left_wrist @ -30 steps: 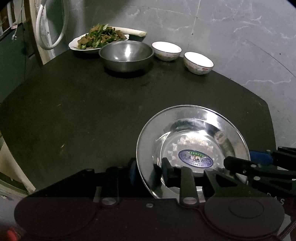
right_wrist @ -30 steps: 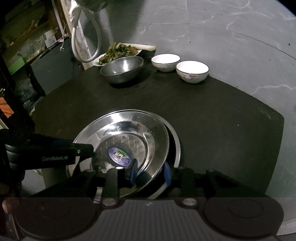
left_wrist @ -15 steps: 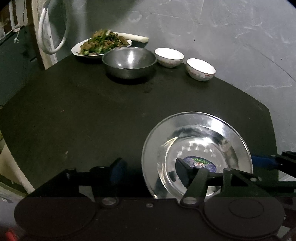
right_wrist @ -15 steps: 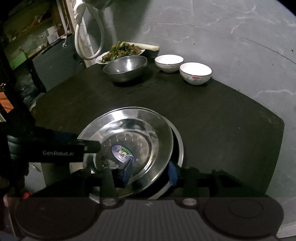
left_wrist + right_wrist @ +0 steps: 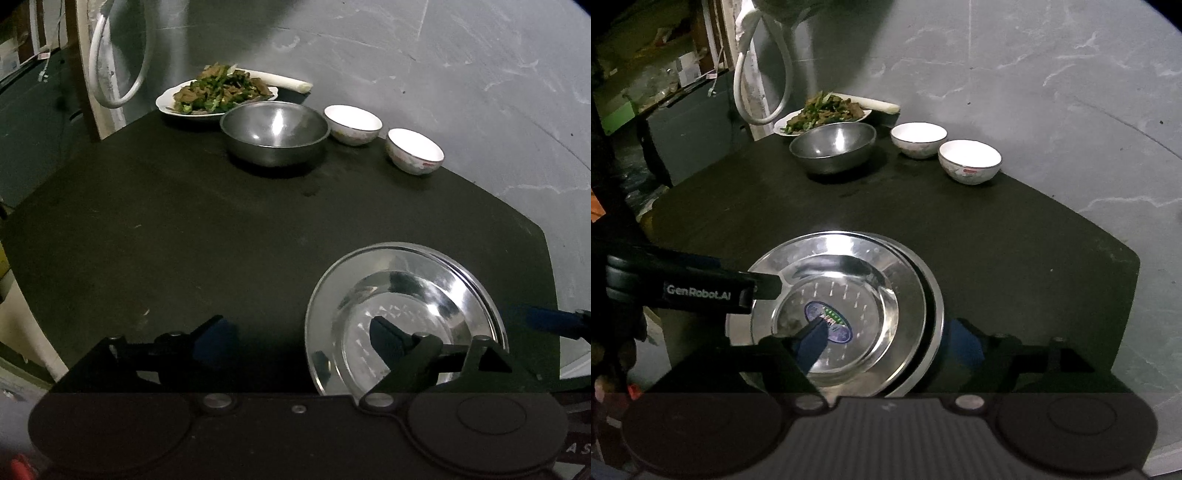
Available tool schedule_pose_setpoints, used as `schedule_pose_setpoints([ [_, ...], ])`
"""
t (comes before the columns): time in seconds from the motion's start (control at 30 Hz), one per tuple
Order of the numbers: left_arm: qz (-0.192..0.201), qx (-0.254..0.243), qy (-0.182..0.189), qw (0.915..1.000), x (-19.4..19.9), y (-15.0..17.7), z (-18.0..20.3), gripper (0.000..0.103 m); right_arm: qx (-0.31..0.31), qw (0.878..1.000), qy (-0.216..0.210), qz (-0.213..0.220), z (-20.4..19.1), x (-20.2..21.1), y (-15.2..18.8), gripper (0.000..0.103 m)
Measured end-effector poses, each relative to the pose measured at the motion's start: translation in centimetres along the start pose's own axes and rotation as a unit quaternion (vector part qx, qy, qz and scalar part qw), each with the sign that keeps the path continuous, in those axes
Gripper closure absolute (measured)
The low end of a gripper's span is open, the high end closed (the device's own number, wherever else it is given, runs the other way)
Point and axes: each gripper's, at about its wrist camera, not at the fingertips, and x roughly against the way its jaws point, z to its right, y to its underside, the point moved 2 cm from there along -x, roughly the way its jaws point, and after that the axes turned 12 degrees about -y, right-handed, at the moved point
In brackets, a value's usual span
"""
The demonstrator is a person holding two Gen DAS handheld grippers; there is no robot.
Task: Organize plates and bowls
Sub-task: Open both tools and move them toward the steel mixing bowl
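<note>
Two steel plates (image 5: 406, 295) (image 5: 849, 280) lie stacked at the near edge of the black table (image 5: 184, 229), the top one bearing a blue sticker (image 5: 831, 321). My left gripper (image 5: 299, 338) is open, its right finger over the plate's near rim. My right gripper (image 5: 886, 343) is open, straddling the stack's near right rim. A steel bowl (image 5: 275, 131) (image 5: 833, 146) and two white bowls (image 5: 352, 123) (image 5: 415, 149) (image 5: 918, 138) (image 5: 969, 160) stand at the far edge.
A white plate of cooked greens (image 5: 218, 96) (image 5: 823, 112) sits behind the steel bowl, with a leek (image 5: 284, 81) beside it. A white hose loop (image 5: 122, 66) hangs at the far left. Grey stone floor (image 5: 480, 92) surrounds the table.
Both grippers let go of the top plate and opened wide. The plate now lies on the lower plate, and both grippers have drawn back a little.
</note>
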Motion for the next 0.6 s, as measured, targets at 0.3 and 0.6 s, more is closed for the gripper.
schedule_pose_setpoints([
  [0.3, 0.008, 0.009, -0.006, 0.9999, -0.3, -0.5, -1.5, 0.002, -0.017, 1.0, 0.015, 0.007, 0.1, 0.1, -0.2, 0.002],
  [0.6, 0.011, 0.042, -0.031, 0.9986, -2.2, -2.4, -5.9, 0.001, -0.056, 0.997, 0.04, 0.019, 0.2, -0.9, -0.4, 0.0],
])
